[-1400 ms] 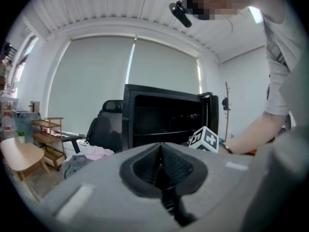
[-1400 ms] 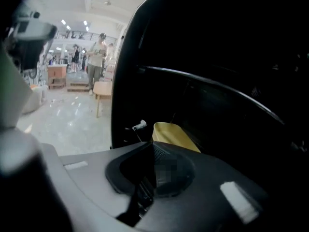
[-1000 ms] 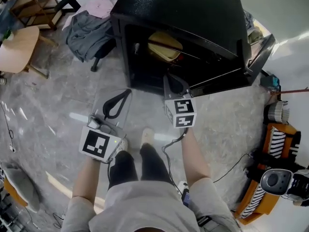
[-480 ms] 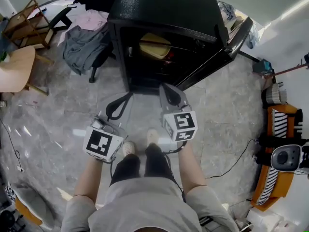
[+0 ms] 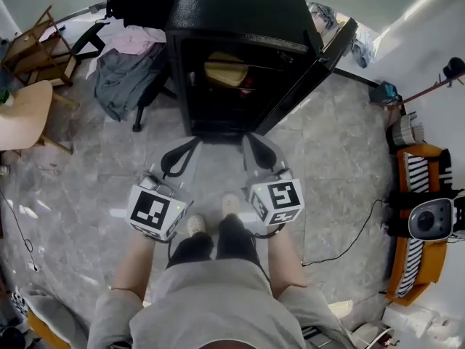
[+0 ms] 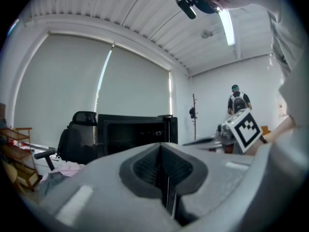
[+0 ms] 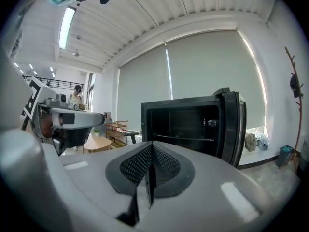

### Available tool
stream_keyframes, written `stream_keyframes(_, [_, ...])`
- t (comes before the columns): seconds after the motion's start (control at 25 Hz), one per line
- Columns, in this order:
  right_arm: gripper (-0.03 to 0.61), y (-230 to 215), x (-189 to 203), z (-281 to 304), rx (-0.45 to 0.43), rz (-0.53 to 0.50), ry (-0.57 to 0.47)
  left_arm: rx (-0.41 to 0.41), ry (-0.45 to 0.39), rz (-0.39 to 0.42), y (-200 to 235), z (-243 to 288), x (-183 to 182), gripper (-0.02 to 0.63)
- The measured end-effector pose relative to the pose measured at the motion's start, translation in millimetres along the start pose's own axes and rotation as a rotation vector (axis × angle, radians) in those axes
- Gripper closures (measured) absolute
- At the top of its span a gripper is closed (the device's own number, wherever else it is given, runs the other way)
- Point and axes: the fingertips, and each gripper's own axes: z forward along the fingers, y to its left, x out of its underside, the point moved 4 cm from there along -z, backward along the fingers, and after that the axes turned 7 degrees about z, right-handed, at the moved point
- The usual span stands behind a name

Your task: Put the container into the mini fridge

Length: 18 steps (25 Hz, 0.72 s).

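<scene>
Evidently placed: container sits inside the open mini fridge, ahead of both tongs. Left tongs and right tongs pinched together, empty, held low, probably ready for the door.

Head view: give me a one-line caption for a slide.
Person stands before the open mini fridge, container inside, left gripper and right gripper both shut and empty.

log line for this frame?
left tongs: shut, empty | right tongs: shut, empty | mini fridge: door open | container: inside
</scene>
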Motion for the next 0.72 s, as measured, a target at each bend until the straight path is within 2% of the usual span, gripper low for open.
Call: stream_keyframes(0.72, [0.578,60,-35,-90,0.041,-0.018,-0.156,0.029,-0.080,0.016,-31,-53,-42,0.611])
